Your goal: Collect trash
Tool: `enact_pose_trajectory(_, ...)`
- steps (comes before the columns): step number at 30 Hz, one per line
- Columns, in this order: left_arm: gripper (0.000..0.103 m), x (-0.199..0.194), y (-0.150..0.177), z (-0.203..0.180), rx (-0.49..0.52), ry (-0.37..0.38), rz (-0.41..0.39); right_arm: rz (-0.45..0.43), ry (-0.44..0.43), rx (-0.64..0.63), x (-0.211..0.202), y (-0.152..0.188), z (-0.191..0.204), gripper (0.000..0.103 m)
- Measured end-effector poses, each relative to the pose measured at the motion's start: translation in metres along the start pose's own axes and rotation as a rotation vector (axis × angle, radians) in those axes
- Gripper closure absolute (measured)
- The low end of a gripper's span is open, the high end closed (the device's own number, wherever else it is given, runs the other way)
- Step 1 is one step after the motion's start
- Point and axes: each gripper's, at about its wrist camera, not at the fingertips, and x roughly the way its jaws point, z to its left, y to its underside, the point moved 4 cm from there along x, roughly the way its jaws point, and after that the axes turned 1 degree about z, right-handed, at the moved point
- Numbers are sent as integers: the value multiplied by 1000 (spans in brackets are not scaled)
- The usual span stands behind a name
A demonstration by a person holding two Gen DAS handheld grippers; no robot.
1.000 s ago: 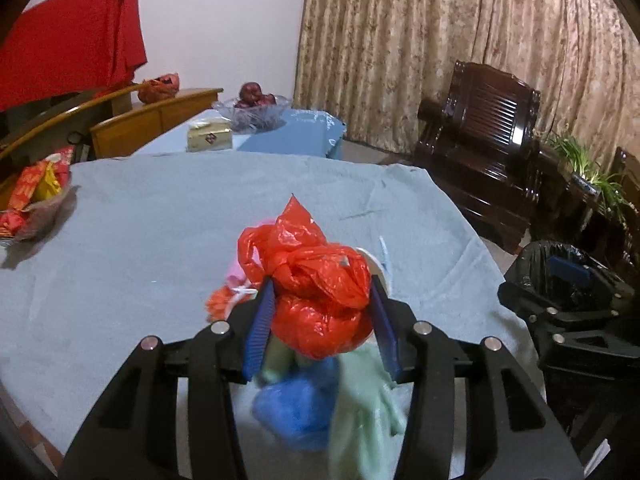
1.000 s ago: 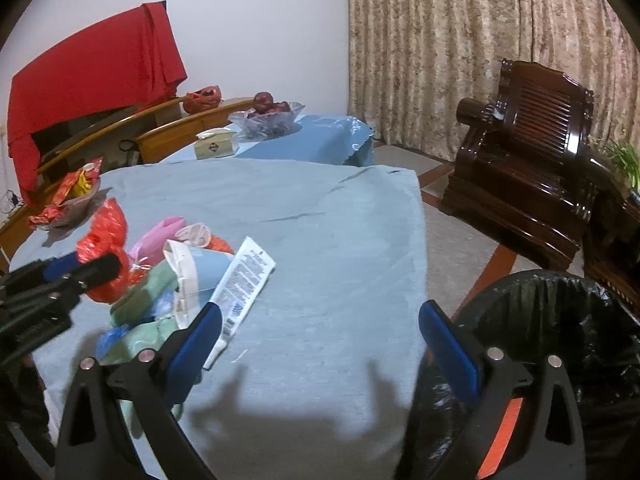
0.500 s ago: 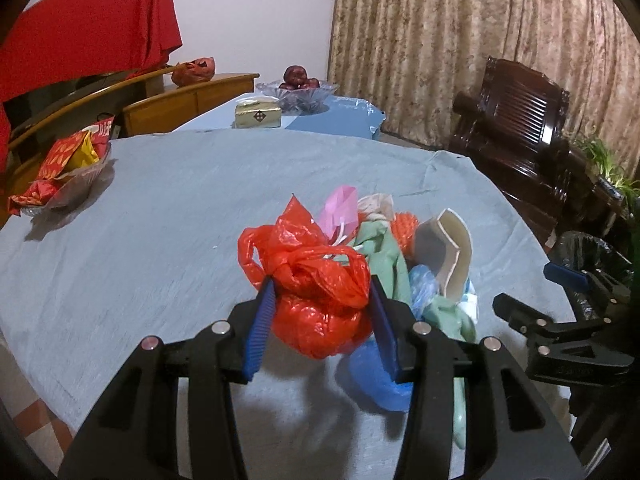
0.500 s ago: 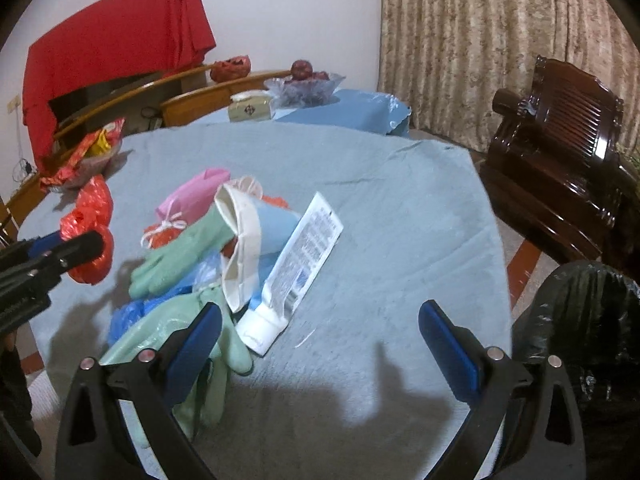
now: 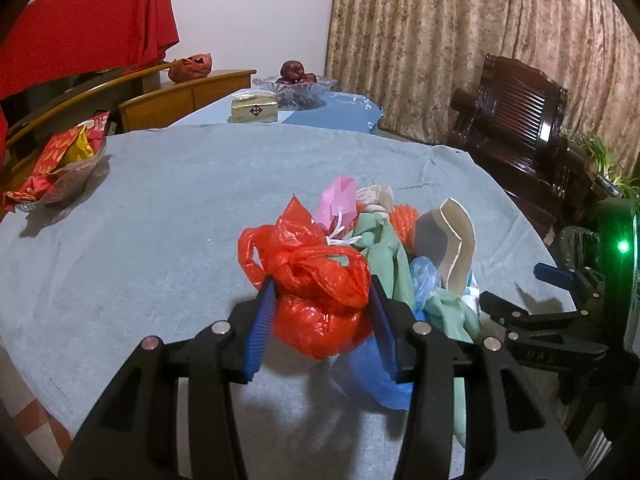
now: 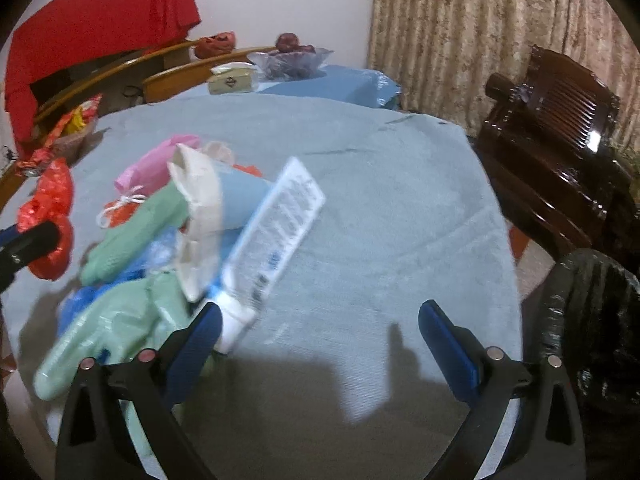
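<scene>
A crumpled red plastic bag (image 5: 320, 296) is clamped between the two blue pads of the left gripper (image 5: 322, 320), bulging above and below the fingers and held over the grey-clothed table (image 5: 168, 216). Just beyond and to the right of it, a heap of trash is seen on the cloth: a pink bag (image 5: 338, 200), green rubber gloves (image 6: 136, 232), a blue plastic bag (image 5: 380, 376), a cream cardboard piece (image 6: 200, 216) and a white tube (image 6: 272, 232). The right gripper (image 6: 320, 340) is held wide apart and empty over the cloth, its left finger just beside the cap end of the tube; contact cannot be told. A black-lined bin (image 6: 592, 320) is seen off the table's right edge.
</scene>
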Motion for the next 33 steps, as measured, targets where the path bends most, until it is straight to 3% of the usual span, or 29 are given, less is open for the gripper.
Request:
enact_pose_trajectory(6,59,-1,2,-2,-2,-1,0,-11,-24,28,-3,-3,-5,6)
enact_pose_trajectory(15,59,-3,4,1,-10,-16,1,5,-52,-18,10,-11,24,6)
enact_pose_trajectory(19,59,-3,3,1,-13,-17,1,2,-29,-23,4,-8,14,6)
enact_pose_trajectory(26,59,-2,3,-1,-11,-9,1,45,85,38,-4,8,-31,6)
enact_pose_trajectory(33,59,-1,6,0,-13,-8,11,44,2,71,-7,18,-18,6)
